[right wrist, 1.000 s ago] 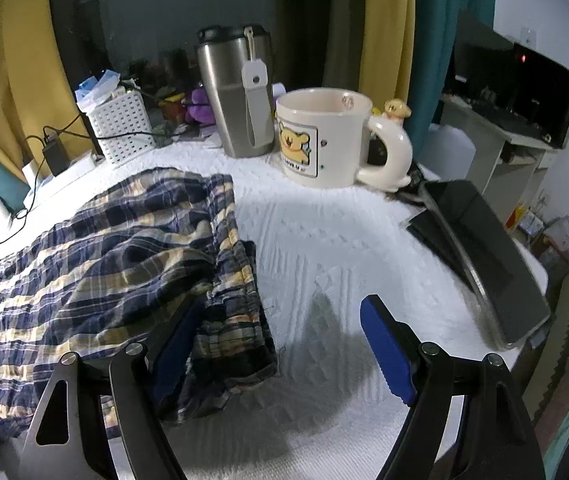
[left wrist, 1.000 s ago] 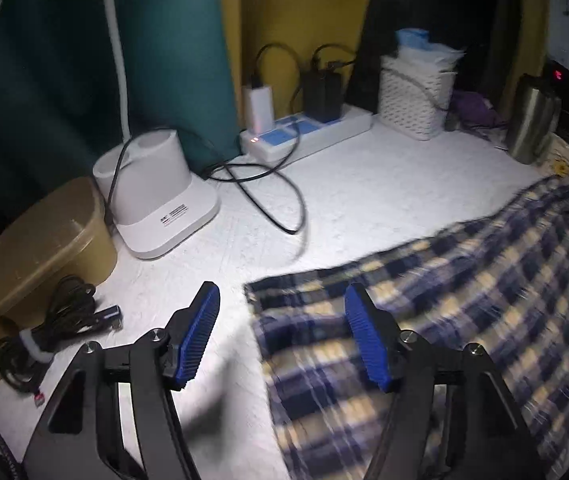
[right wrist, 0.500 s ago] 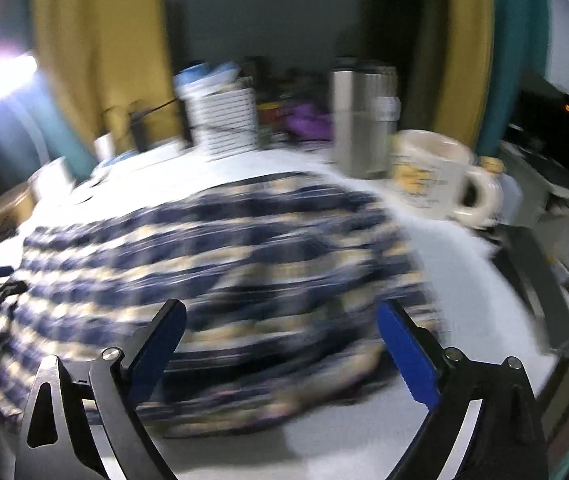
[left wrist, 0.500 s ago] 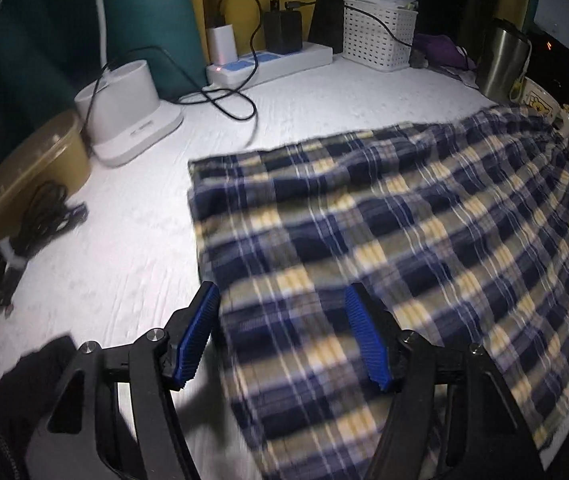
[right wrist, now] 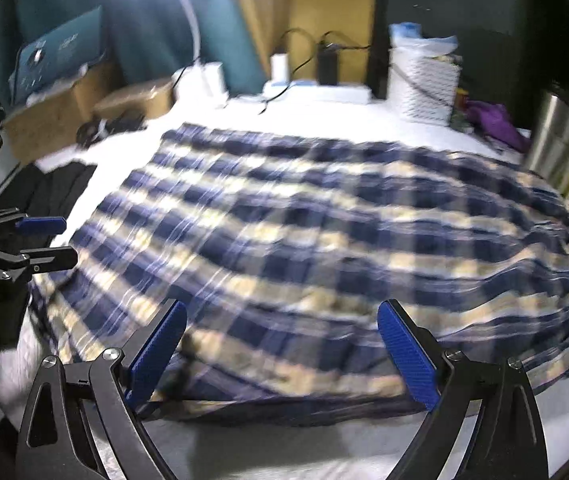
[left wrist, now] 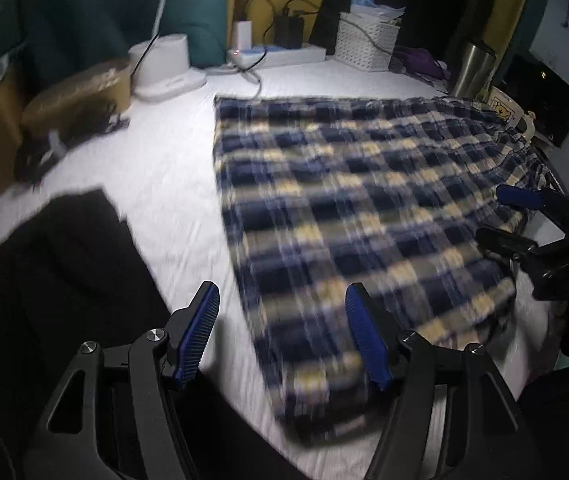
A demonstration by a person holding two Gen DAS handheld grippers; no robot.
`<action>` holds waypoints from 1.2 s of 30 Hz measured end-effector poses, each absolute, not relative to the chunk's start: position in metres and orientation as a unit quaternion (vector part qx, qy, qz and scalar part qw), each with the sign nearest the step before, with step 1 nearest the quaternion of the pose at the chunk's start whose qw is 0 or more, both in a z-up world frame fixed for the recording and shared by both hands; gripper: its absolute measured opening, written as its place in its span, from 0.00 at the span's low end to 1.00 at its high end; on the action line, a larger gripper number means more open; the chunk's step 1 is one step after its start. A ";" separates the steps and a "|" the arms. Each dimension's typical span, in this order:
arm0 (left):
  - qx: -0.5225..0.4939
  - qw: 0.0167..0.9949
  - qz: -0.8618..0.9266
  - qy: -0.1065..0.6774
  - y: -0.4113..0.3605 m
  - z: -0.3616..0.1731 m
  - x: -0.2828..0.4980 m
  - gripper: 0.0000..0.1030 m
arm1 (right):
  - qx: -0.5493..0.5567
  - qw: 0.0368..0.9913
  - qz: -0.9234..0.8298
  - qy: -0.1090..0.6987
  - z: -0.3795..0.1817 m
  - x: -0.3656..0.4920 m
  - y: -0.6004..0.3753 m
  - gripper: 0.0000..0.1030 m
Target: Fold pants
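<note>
The plaid pants (left wrist: 348,208) lie spread flat on the white surface (left wrist: 172,168), blurred in both views. Their left edge runs from near the power strip (left wrist: 280,54) down toward the left tool (left wrist: 282,340), with bare white surface beside it as far as a dark cloth (left wrist: 64,264) at the near left. The left tool is released, jaws spread wide above the pants' near left corner, one pad over bare surface and one over fabric; whether they touch it cannot be told. The right tool (right wrist: 282,354) is also released, jaws wide across the pants' near hem, with a bare strip of surface in front of that hem.

The back edge of the surface is crowded: a white lamp base (left wrist: 164,66), a tan box (left wrist: 80,92), a white basket (left wrist: 366,42) and a steel tumbler (left wrist: 472,68). The pants' right end reaches a mug (left wrist: 506,110), leaving little room there.

The left view shows the right tool (left wrist: 512,220) at the pants' right side. The right view shows the left tool (right wrist: 44,240) at the left edge, plus a teal carton (right wrist: 56,56) and a purple item (right wrist: 492,120) by the tumbler (right wrist: 556,144).
</note>
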State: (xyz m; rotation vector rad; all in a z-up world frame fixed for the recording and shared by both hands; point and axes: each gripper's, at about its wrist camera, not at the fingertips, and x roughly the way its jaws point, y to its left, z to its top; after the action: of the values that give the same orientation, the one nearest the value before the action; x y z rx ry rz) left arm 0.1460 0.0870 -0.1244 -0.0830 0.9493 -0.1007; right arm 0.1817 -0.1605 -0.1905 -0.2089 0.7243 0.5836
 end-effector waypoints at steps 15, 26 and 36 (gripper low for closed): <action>0.006 0.892 -0.055 0.449 0.076 -0.127 0.110 0.04 | -0.129 0.886 0.263 0.359 -0.205 0.149 -0.162 0.94; 0.008 0.885 -0.053 0.462 0.076 -0.124 0.099 0.04 | -0.113 0.884 0.276 0.361 -0.207 0.140 -0.175 0.94; -0.002 0.895 -0.032 0.445 0.085 -0.097 0.105 0.05 | -0.084 0.892 0.269 0.352 -0.197 0.136 -0.200 0.94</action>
State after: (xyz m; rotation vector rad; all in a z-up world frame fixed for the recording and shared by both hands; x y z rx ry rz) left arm 0.1045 0.0845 -0.0970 -0.0035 0.9215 -0.0672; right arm 0.1357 -0.2002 -0.1968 -0.1749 0.7312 0.5579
